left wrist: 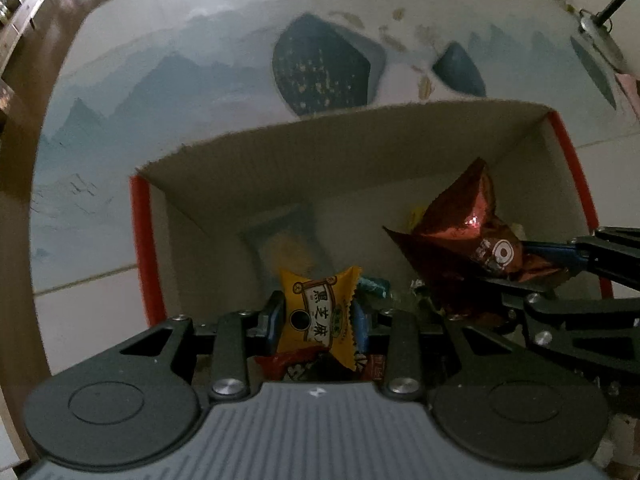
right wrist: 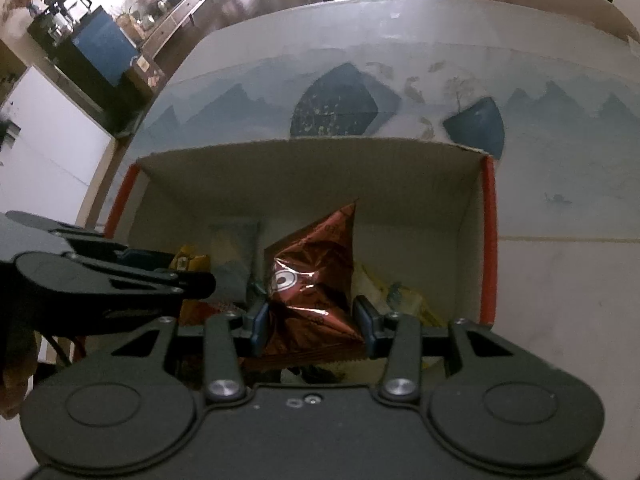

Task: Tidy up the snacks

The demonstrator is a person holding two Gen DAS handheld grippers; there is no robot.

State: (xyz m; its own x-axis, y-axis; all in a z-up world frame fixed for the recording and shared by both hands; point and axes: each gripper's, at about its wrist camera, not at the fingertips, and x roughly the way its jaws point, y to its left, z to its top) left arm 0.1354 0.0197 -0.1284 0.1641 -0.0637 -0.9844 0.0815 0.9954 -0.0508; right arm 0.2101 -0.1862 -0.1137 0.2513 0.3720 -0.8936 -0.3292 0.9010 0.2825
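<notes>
An open cardboard box (left wrist: 352, 152) with red outer edges sits on the patterned tabletop and holds several snack packets. My left gripper (left wrist: 318, 316) is shut on a yellow snack packet (left wrist: 320, 316) with black print, held low inside the box. My right gripper (right wrist: 314, 320) is shut on a shiny brown-red snack packet (right wrist: 316, 276), also over the box interior. In the left wrist view that brown-red snack packet (left wrist: 460, 236) hangs at the right with the right gripper's fingers (left wrist: 560, 256) on it. The left gripper's fingers (right wrist: 120, 272) reach in at the left of the right wrist view.
The cardboard box (right wrist: 304, 168) rests on a cloth (right wrist: 560, 240) printed with blue mountains and dark shapes. Loose yellow, teal and grey packets (right wrist: 236, 248) lie on the box floor. A dark lamp base (left wrist: 600, 36) stands at the far right. Furniture (right wrist: 92, 52) lines the room beyond.
</notes>
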